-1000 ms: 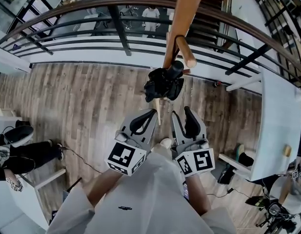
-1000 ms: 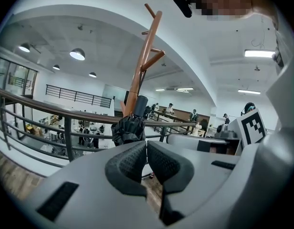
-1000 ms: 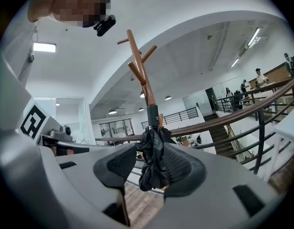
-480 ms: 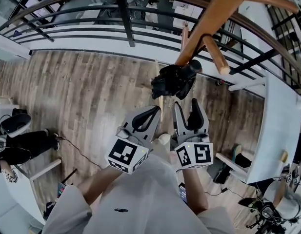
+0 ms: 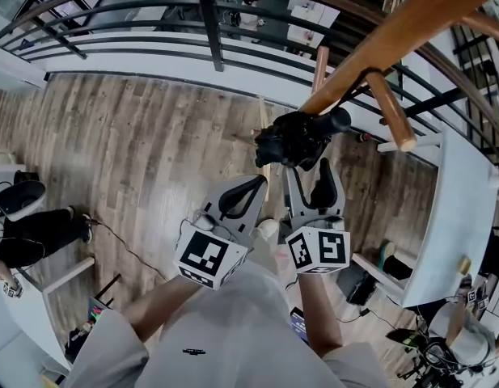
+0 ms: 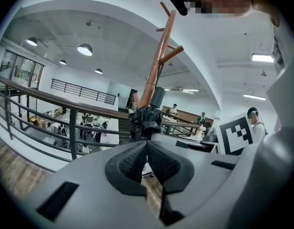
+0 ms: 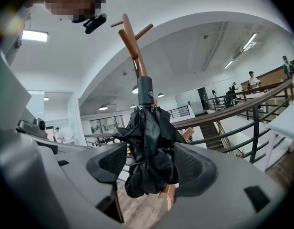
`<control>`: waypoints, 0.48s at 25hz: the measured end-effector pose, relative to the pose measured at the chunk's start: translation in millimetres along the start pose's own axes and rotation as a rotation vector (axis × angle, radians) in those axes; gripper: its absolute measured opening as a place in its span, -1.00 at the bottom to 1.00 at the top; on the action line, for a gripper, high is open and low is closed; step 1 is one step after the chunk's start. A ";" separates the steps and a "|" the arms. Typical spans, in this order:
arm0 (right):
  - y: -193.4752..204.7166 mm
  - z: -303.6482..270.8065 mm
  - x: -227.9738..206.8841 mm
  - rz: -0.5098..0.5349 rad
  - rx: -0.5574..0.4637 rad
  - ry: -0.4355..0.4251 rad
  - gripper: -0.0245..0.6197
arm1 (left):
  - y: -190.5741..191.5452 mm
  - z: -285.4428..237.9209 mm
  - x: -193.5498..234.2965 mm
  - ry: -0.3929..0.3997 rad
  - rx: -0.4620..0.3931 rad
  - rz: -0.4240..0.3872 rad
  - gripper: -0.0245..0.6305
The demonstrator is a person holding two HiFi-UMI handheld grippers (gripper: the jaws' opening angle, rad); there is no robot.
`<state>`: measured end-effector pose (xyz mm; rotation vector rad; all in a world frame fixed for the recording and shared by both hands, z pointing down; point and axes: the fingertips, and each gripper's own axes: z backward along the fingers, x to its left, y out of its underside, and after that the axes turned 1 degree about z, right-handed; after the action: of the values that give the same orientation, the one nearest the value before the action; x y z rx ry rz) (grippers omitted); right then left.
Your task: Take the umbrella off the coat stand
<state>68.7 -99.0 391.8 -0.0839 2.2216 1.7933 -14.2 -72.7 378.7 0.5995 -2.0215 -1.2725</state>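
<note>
A folded black umbrella point(image 5: 298, 140) hangs against the brown wooden coat stand point(image 5: 395, 39), just beyond both grippers. In the right gripper view the umbrella point(image 7: 149, 147) fills the gap between the jaws of my right gripper point(image 7: 151, 166). Those jaws have just been opening, and the pads stand clear of the fabric. The stand's pole point(image 7: 135, 46) rises behind it. My left gripper point(image 5: 237, 200) is shut with nothing in it, its pads point(image 6: 135, 159) pressed together. From there the umbrella point(image 6: 144, 120) and stand point(image 6: 158, 56) lie ahead. My right gripper point(image 5: 307, 186) points at the umbrella's lower end.
A curved dark railing point(image 5: 209, 23) runs behind the stand, with a lower floor beyond. A white table point(image 5: 451, 208) stands at the right over wooden flooring point(image 5: 136, 160). A person's legs and shoes point(image 5: 31, 241) are at the far left. Pegs point(image 5: 391, 120) jut from the stand.
The right gripper's jaws have spread wider. The stand and umbrella have shifted right and sit closer to the right gripper's tips. The left gripper stays shut.
</note>
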 end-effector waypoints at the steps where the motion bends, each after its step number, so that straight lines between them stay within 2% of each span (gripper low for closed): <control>1: 1.8 -3.5 -1.2 0.004 0.008 0.010 0.00 | 0.8 -0.2 1.8 0.001 0.001 0.005 -0.85; 12: -0.7 -34.4 3.1 -0.046 -0.005 0.038 0.08 | 9.2 1.4 16.2 0.001 0.008 0.026 -0.85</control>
<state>59.6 -132.0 396.8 -0.1704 2.2222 1.7877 -26.5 -79.1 391.3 0.5760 -2.0280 -1.2492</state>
